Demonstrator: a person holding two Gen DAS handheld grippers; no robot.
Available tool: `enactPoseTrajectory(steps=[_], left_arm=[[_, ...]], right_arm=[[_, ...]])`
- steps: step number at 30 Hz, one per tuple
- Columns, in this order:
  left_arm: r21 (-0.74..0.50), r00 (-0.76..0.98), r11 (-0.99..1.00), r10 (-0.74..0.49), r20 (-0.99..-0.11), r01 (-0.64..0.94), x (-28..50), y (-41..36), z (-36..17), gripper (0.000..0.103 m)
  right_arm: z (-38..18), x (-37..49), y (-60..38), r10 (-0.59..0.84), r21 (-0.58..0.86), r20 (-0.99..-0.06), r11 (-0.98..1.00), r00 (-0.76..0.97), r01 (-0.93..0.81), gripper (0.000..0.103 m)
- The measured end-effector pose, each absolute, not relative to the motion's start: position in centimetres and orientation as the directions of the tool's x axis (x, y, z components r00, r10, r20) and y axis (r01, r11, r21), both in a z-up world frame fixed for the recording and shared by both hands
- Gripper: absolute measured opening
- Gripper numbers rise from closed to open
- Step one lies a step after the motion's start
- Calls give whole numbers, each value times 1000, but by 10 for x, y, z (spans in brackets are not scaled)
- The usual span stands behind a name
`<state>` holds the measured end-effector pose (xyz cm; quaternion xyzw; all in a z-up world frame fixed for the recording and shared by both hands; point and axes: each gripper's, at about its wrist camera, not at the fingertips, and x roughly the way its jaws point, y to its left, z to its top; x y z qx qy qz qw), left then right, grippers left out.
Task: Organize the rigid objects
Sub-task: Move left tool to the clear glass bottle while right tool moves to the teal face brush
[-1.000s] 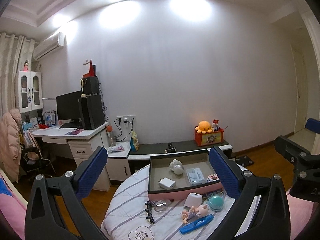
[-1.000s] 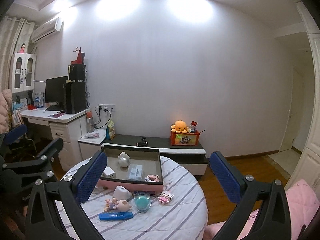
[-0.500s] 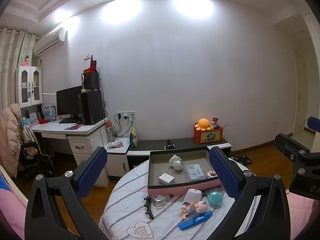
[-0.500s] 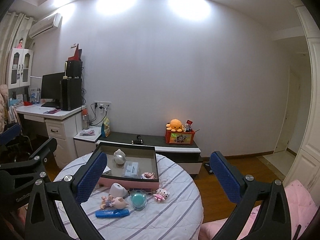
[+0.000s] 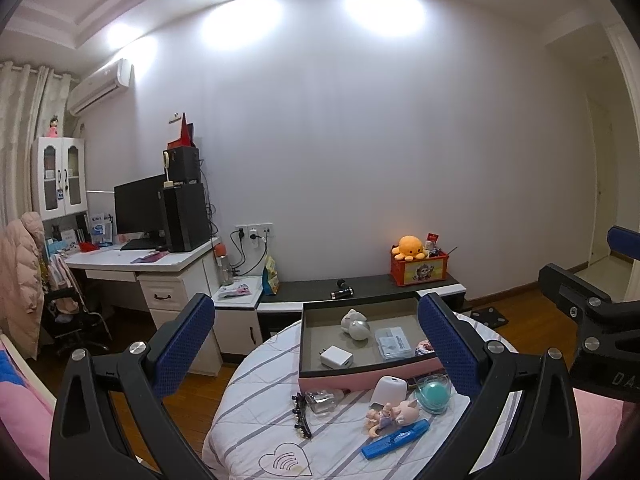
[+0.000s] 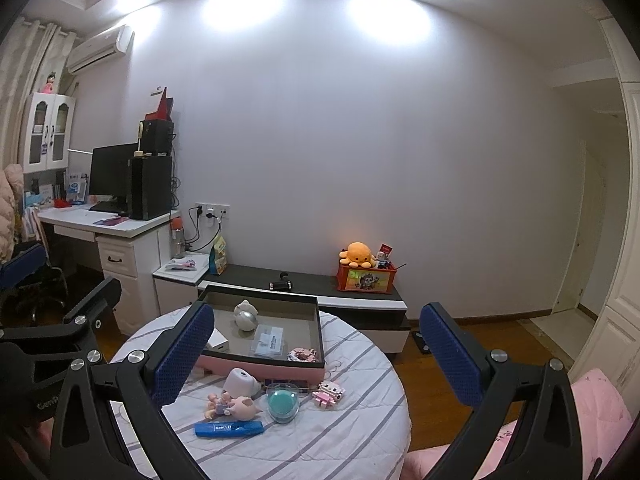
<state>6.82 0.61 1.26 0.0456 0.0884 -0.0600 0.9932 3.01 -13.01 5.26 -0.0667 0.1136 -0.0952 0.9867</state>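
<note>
A tray (image 5: 362, 376) sits at the far side of the round bench (image 5: 256, 432), in the lower middle of the frame. In it lie a charger (image 5: 337, 357), a ball toy (image 5: 357, 329) and a card packet (image 5: 394, 343). Before it stand a cup (image 6: 283, 403), a pig figure (image 6: 240, 405) and a pen box (image 6: 229, 429); a hair clip (image 5: 301, 416) lies at their left.

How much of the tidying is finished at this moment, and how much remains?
Partly done: the pink tray already holds a white charger, a round figure and a clear packet. Nothing is in hand: left gripper and right gripper are open. Left on the table: blue marker, pig figurine, teal cup, hair clip.
</note>
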Motion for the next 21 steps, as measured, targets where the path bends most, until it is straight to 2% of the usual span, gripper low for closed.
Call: enactPoseTrajectory(steps=[7,11,21], left_arm=[[68,973,989,-117,-201,132,81,7,9,103],[87,962,987,-113,-247,138,97,3,3,103],[113,871,983,-71,-485,142,149,-3,-63,103]], right_arm=[[50,41,-129,-204,-168,-226,971,953,168,103],[42,55,-129,-206,-169,-263,972,943,165,103],[-22,111,-154,-252,-175,-508,967,823,187,103]])
